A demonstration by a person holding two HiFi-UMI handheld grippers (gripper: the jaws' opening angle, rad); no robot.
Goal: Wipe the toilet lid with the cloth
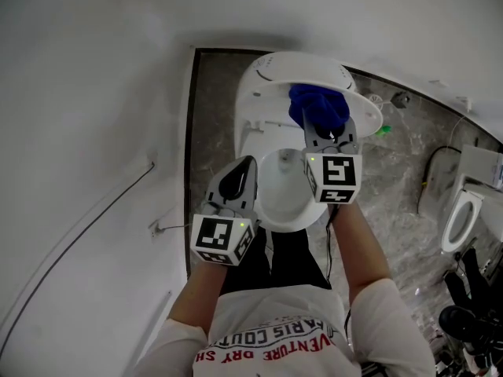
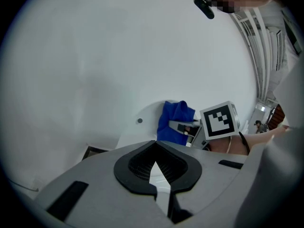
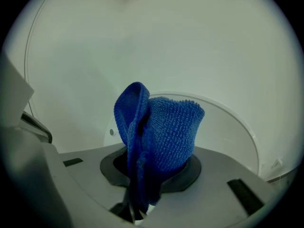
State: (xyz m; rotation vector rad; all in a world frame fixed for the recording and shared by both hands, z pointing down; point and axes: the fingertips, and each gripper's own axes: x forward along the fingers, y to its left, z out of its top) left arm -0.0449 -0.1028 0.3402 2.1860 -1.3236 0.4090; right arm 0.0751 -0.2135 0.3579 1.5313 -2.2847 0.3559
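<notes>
The white toilet (image 1: 267,93) stands below me with its lid (image 1: 366,110) raised behind the bowl (image 1: 287,199). My right gripper (image 1: 330,134) is shut on a bunched blue cloth (image 1: 318,107) and holds it against the lid's inner face. In the right gripper view the blue cloth (image 3: 161,137) sticks up out of the right gripper (image 3: 136,213), and the lid's rim (image 3: 232,118) curves behind it. My left gripper (image 1: 240,171) hovers over the bowl's left side, shut and holding nothing. From the left gripper (image 2: 156,194) I see the cloth (image 2: 173,120) and the right gripper (image 2: 184,126) at the lid (image 2: 142,115).
A white wall (image 1: 94,132) with a thin cable runs close on the left. Grey marble floor (image 1: 393,187) lies to the right, with a drain (image 1: 401,99), a small green item (image 1: 383,130), a second white seat-like fixture (image 1: 458,220) and dark objects (image 1: 471,320).
</notes>
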